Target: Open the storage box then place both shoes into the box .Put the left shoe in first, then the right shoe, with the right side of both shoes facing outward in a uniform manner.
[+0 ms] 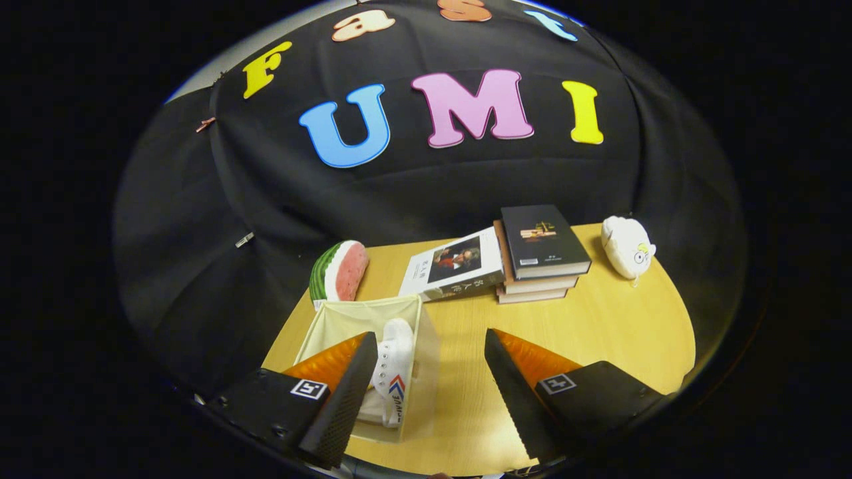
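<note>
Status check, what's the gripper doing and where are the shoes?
Gripper open, holding nothing. White shoe inside open storage box, by one finger. Books beyond, clear.

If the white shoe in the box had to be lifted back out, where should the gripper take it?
Probably by its upper edge, coming straight down from above. The shoe sits low inside the open box, whose fabric walls block any sideways approach; only its top is exposed. The gripper is open, its left finger partly hiding the shoe.

The hand-held gripper (426, 392) hangs spread and empty above the table (599, 332), beside the storage box (426, 352) holding a white shoe (393, 362).
</note>
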Motion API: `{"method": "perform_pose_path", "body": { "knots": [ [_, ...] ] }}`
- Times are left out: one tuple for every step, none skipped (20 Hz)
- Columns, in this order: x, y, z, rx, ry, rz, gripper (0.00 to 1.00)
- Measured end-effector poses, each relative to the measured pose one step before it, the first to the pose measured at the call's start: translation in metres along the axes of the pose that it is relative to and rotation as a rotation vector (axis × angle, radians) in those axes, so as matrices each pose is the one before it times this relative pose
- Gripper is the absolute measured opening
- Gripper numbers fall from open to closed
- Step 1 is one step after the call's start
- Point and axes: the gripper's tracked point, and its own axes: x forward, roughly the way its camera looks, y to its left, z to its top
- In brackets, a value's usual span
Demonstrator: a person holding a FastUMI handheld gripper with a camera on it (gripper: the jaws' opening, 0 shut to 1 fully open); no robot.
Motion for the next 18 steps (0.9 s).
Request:
{"method": "perform_pose_path", "body": {
  "knots": [
    [-0.00750,-0.00596,0.00964,-0.01197,-0.03333,-0.00660,0.98],
    [-0.00621,-0.00598,0.00848,-0.01401,-0.03104,-0.00702,0.98],
    [-0.00601,-0.00529,0.00886,-0.01603,-0.02867,-0.00790,0.98],
    [-0.00588,-0.00590,0.00849,-0.01809,-0.02862,-0.00803,0.98],
    [-0.00625,-0.00554,0.00911,-0.01996,-0.03017,-0.00693,0.99],
    [-0.00646,-0.00572,0.00961,-0.02122,-0.02778,-0.00903,0.98],
    [-0.00596,-0.00486,0.00878,-0.02209,-0.02831,-0.00698,0.98],
    [-0.00626,-0.00601,0.00692,-0.02271,-0.02670,-0.00986,0.99],
    [-0.00650,-0.00545,0.00695,-0.02297,-0.02599,-0.00732,0.98],
    [-0.00508,-0.00303,0.00521,-0.01716,-0.01834,-0.00437,0.98],
    [-0.00560,-0.00364,0.00413,-0.01707,-0.01768,-0.00340,0.98],
    [-0.00560,-0.00271,0.00373,-0.01088,-0.01390,-0.00113,0.98],
    [-0.00593,-0.00219,0.00331,-0.00384,-0.01238,-0.00013,0.98],
    [-0.00487,-0.00156,0.00266,0.00009,-0.01311,-0.00161,0.98],
    [-0.00475,-0.00219,0.00238,0.00270,-0.01245,-0.00557,0.98],
    [-0.00400,-0.00276,0.00458,0.00362,-0.01911,-0.00728,0.98],
    [-0.00342,-0.00161,0.00518,0.00181,-0.02178,-0.00798,0.98],
    [-0.00258,-0.00461,0.00578,-0.00390,-0.02263,-0.01372,0.98]
  ]
}}
